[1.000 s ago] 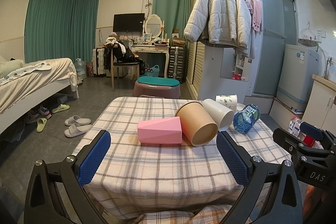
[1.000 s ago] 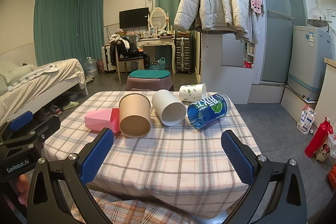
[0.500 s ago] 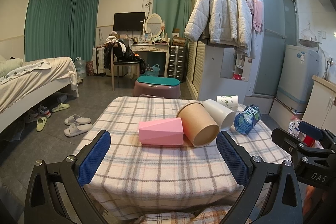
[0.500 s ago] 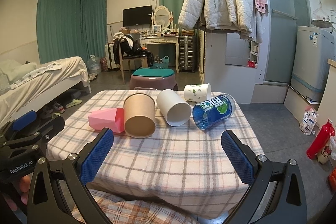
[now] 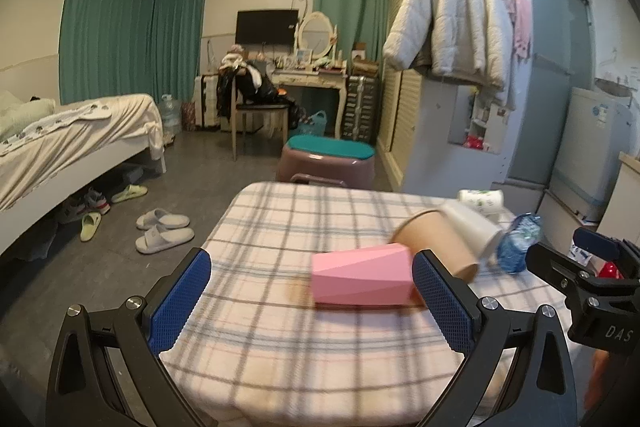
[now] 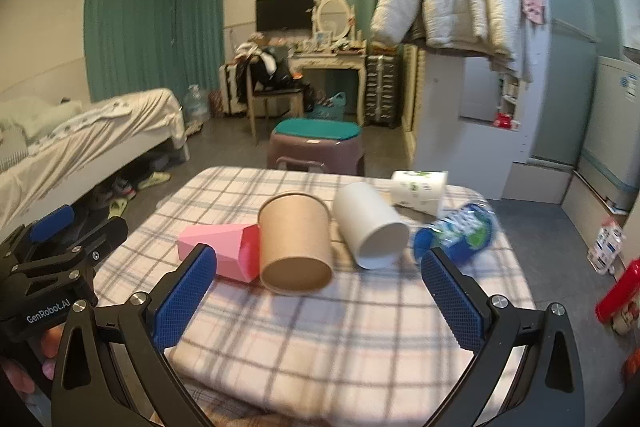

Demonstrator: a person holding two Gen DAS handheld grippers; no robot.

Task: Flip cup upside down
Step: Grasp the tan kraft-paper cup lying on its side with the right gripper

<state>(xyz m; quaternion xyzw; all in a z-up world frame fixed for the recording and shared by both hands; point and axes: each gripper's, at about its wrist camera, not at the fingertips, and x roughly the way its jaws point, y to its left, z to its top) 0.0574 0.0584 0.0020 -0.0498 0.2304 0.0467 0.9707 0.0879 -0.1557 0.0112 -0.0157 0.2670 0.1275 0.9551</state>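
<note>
Both views have been swung left and moved closer. Left gripper (image 5: 306, 285) and right gripper (image 6: 318, 289) are held wide apart, empty. Beside the pink box (image 6: 224, 255), the brown cup (image 6: 296, 243) is lying sideways on the surface (image 6: 320, 339), not yet grabbed.

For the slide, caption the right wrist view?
Open right tongs face five toppled items on a plaid table: pink cup, brown cup, white cup, printed cup, bottle.

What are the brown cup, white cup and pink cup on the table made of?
Brown cup: looks like kraft paper, matte tan, with a rolled rim at the mouth. White cup: probably paper, smooth matte white; could be thin plastic. Pink cup: likely hard plastic, since its faceted, angular sides hold flat planes with a slight sheen. All three lie on their sides.
</note>
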